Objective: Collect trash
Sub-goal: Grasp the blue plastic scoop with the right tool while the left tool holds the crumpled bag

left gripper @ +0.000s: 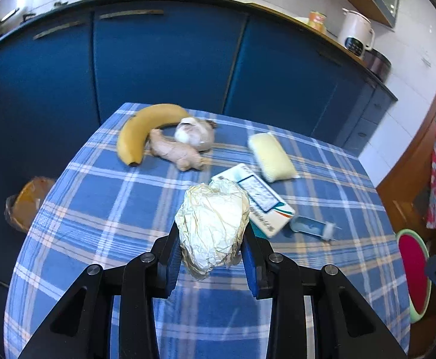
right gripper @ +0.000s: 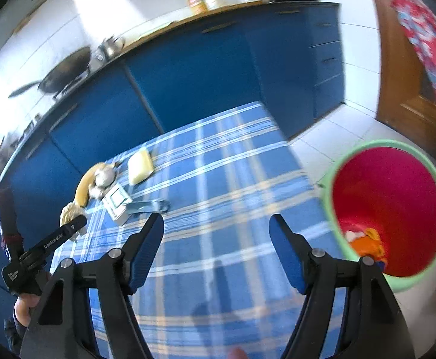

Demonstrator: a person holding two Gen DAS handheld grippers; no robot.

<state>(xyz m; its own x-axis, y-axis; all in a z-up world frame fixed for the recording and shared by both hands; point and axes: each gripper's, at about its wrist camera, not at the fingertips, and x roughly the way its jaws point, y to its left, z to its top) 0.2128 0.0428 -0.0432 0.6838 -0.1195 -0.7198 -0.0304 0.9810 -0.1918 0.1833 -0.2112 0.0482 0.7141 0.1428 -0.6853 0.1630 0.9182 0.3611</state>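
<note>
My left gripper (left gripper: 210, 233) is shut on a crumpled ball of white paper (left gripper: 213, 224), held above the blue plaid tablecloth (left gripper: 98, 209). From the right wrist view the same paper ball (right gripper: 69, 212) shows in the left gripper (right gripper: 68, 224) at the far left. My right gripper (right gripper: 216, 221) stands open over the tablecloth (right gripper: 218, 179) with nothing between its fingers. A green bin with a red liner (right gripper: 388, 209) stands on the floor right of the table, with orange and white scraps at its bottom. The bin (left gripper: 414, 272) also appears at the right edge of the left wrist view.
On the table lie a banana (left gripper: 146, 131), a ginger root (left gripper: 174, 152), a garlic bulb (left gripper: 194, 134), a pale yellow packet (left gripper: 273, 157), a white medicine box (left gripper: 254, 197) and a small plastic tube (left gripper: 313, 227). Blue cabinets (left gripper: 164, 59) stand behind the table. A brown bag (left gripper: 27, 200) sits on the floor at left.
</note>
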